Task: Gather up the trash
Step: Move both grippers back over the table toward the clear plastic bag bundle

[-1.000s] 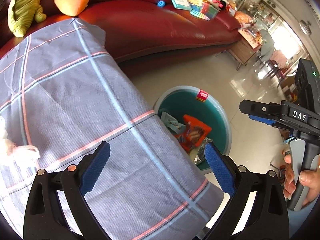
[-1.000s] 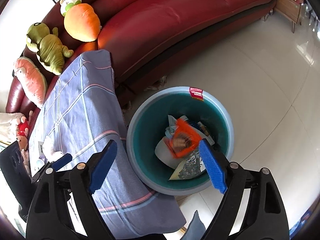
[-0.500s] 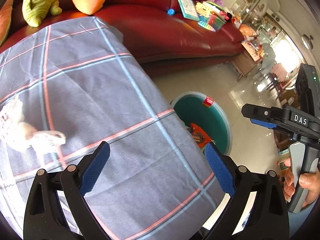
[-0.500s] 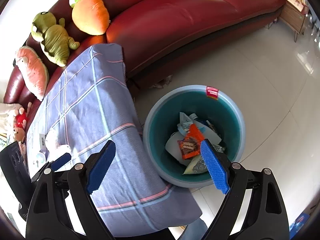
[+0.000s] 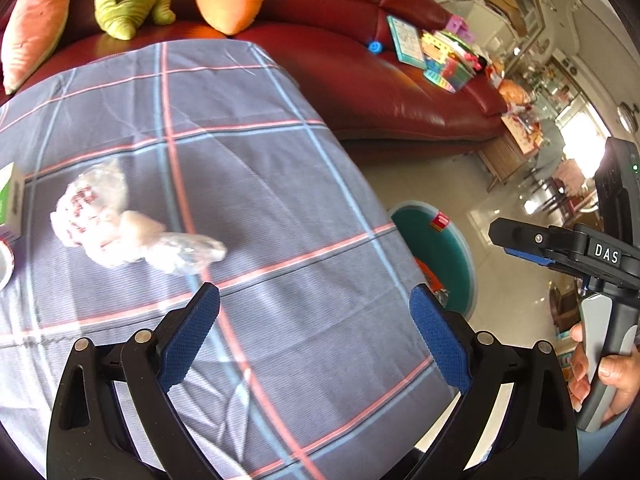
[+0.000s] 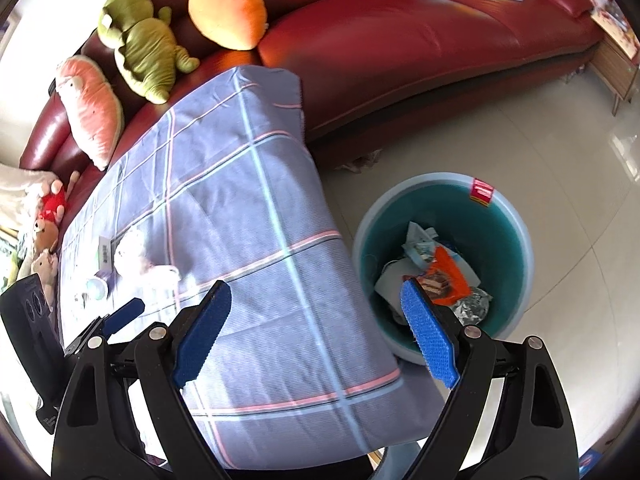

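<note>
Crumpled plastic wrapper [image 5: 120, 224] lying on the table [image 5: 280, 208], ahead-left of the left gripper [image 5: 316, 332] jaws; right gripper [image 6: 316, 332] hovering beside the bin [image 6: 516, 240]; both jaws gaping apart, empty.

Table, sofa and bin from the left wrist view

The crumpled wrapper [image 5: 120, 228] lies on the tablecloth [image 5: 248, 208] at nine o'clock, a carton [image 5: 10, 200] just beyond it at the edge. The sofa [image 5: 360, 92] runs behind at twelve; the bin [image 5: 452, 248] stands on the floor at three, holding wrappers [image 6: 440, 276].
</note>
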{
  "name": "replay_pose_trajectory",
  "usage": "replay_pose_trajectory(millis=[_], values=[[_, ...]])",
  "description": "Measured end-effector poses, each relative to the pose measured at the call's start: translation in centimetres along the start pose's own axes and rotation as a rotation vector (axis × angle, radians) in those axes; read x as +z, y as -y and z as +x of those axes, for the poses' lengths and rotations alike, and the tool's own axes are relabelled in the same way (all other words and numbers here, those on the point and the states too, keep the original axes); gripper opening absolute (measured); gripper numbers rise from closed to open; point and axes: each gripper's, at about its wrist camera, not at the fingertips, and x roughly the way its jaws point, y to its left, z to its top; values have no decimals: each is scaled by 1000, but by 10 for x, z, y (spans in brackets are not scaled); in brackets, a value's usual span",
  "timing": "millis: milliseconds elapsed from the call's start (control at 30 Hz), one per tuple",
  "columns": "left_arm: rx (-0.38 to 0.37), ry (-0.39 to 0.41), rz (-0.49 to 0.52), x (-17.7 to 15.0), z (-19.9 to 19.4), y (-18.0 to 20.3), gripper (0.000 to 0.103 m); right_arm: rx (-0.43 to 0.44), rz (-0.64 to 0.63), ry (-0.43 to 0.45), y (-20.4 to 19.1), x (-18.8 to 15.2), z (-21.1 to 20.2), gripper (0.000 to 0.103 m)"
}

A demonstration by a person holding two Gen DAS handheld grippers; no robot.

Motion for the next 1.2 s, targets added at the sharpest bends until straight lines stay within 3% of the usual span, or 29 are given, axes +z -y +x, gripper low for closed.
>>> replay_pose_trajectory(millis=[233,700,1200], values=[[19,29,-31,-8,-22,-30,96,3,-44,-15,-30,-3,4,83],[99,95,-143,-19,-65,-120,96,-10,-217,-45,-133,-7,21,83],[198,92,-265,-36,-91,-213,96,38,-357,-150,-230,-12,80,83]])
